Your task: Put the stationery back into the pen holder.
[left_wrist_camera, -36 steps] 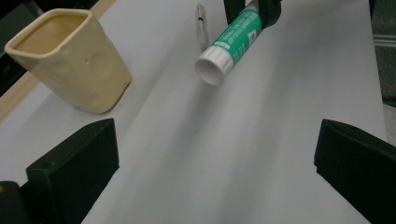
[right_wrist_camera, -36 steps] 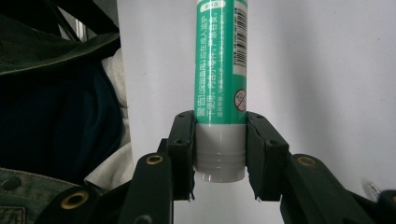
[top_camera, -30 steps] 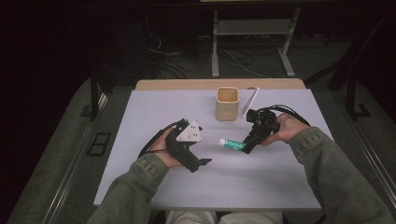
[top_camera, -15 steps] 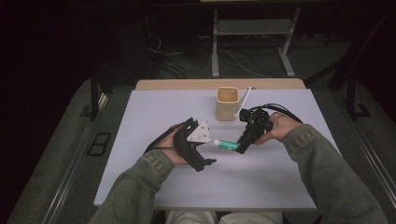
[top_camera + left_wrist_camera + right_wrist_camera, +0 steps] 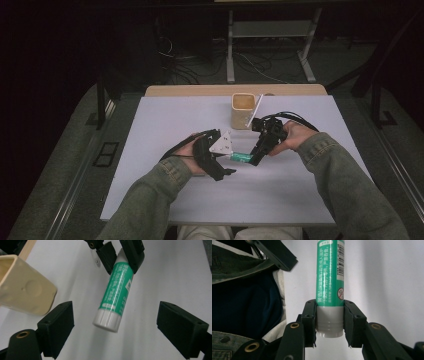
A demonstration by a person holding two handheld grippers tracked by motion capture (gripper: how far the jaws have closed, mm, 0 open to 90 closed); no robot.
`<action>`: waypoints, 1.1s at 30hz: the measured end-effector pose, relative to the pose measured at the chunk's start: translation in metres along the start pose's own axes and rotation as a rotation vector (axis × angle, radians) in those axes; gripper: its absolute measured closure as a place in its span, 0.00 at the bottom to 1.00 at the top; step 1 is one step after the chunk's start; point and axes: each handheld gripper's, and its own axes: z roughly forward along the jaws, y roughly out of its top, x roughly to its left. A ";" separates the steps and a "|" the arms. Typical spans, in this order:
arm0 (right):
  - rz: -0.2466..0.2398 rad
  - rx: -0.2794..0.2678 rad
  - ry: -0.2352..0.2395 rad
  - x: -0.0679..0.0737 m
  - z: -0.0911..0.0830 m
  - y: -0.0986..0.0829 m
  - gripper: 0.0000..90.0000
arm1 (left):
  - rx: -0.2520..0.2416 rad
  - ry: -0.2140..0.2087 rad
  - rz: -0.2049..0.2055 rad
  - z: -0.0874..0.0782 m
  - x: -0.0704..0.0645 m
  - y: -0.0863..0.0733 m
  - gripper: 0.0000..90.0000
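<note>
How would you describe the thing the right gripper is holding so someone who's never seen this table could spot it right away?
Start at the white table and find the tan square cup near its far edge. Just in front of it the two grippers meet, and the right gripper clamps a glue stick by one white end, pointing it between the open jaws of the left gripper. Its green label with white ends is the only bright colour there.
</note>
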 end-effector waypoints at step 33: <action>-0.018 0.063 0.016 -0.006 0.014 0.020 0.72 | 0.061 -0.030 0.131 0.024 -0.001 0.016 0.53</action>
